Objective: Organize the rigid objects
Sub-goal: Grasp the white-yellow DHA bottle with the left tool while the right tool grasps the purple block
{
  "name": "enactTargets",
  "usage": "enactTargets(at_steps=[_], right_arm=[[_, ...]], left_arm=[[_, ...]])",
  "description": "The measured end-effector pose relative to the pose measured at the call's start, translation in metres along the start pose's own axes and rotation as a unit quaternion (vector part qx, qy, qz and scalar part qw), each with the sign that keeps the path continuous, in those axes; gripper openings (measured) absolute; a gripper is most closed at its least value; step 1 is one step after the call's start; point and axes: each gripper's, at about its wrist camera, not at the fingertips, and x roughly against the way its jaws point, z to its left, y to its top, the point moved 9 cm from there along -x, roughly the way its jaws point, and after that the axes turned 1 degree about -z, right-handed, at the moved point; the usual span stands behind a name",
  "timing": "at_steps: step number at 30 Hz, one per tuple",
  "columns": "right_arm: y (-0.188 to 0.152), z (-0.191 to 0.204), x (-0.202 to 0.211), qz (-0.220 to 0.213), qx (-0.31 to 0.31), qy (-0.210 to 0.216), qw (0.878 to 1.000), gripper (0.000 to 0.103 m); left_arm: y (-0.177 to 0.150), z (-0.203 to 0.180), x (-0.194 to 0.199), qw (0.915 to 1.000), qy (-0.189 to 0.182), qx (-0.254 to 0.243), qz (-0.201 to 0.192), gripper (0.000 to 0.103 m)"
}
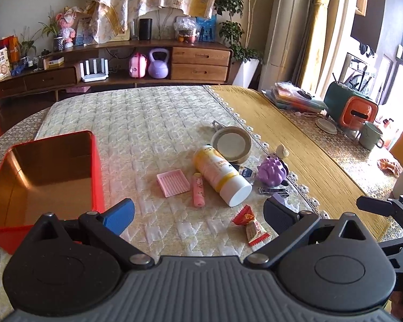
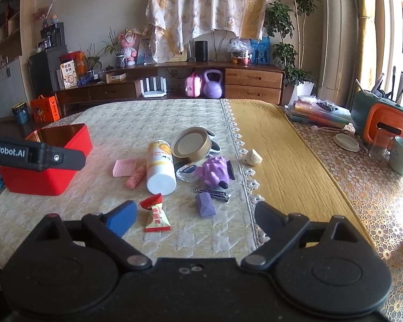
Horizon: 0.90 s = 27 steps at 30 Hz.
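Quilted table cover fills mid-frame, with a red tin (image 2: 53, 161) at left. Right gripper (image 2: 193, 214), fingers spread and empty, hovers nearest a red candy (image 2: 155, 214) lengthwise just ahead; left gripper (image 1: 198, 214) also gapes empty.

Open red box (image 1: 96, 171) left on quilted cloth; toppled yellow-white bottle (image 1: 220, 174), pink tube (image 1: 198, 190), wrapped candy (image 1: 251, 225) right

Bkgd, top center: patterned cloth (image 2: 209, 8) draped over wall. Below it wood sideboard (image 2: 252, 83) w/ purple kettlebell (image 2: 212, 84), pink case (image 2: 193, 84) just left of it. Far right: green mug (image 2: 401, 158), orange-green box (image 2: 384, 123), book stack (image 2: 317, 114). Potted tree (image 2: 290, 35) upper right.
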Motion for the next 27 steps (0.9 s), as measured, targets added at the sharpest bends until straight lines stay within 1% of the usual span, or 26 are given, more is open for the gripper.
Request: enactTargets(at_steps=[3, 6, 9, 12, 13, 15, 17, 21, 27], right_arm=[[-0.003, -0.007, -0.014, 0.009, 0.009, -0.010, 1.000, 0.091], [-0.007, -0.015, -0.031, 0.029, 0.006, -0.008, 1.000, 0.089], [-0.007, -0.020, -0.046, 0.037, 0.013, -0.006, 0.999, 0.087], [-0.006, -0.022, -0.058, 0.043, 0.019, -0.004, 0.999, 0.085], [-0.006, -0.022, -0.062, 0.045, 0.021, -0.002, 0.999, 0.083], [-0.006, -0.023, -0.069, 0.049, 0.025, -0.003, 0.998, 0.081], [-0.006, -0.022, -0.074, 0.052, 0.028, 0.001, 0.998, 0.080], [-0.007, -0.018, -0.081, 0.057, 0.034, 0.010, 0.998, 0.077], [-0.010, -0.014, -0.090, 0.064, 0.038, 0.017, 0.997, 0.067]], left_arm=[[0.004, -0.008, -0.021, 0.9997, -0.005, -0.015, 0.020, 0.103], [0.011, -0.013, -0.044, 0.9992, -0.012, -0.013, 0.036, 0.103], [0.020, -0.020, -0.065, 0.9987, -0.009, -0.022, 0.044, 0.103], [0.024, -0.023, -0.088, 0.9974, -0.003, -0.030, 0.065, 0.103], [0.024, -0.024, -0.099, 0.9965, 0.001, -0.029, 0.078, 0.103], [0.026, -0.022, -0.115, 0.9947, 0.007, -0.020, 0.101, 0.103], [0.028, -0.018, -0.126, 0.9932, 0.016, -0.006, 0.116, 0.103], [0.035, -0.012, -0.143, 0.9903, 0.020, 0.025, 0.135, 0.103], [0.042, -0.001, -0.166, 0.9821, 0.021, 0.089, 0.164, 0.102]])
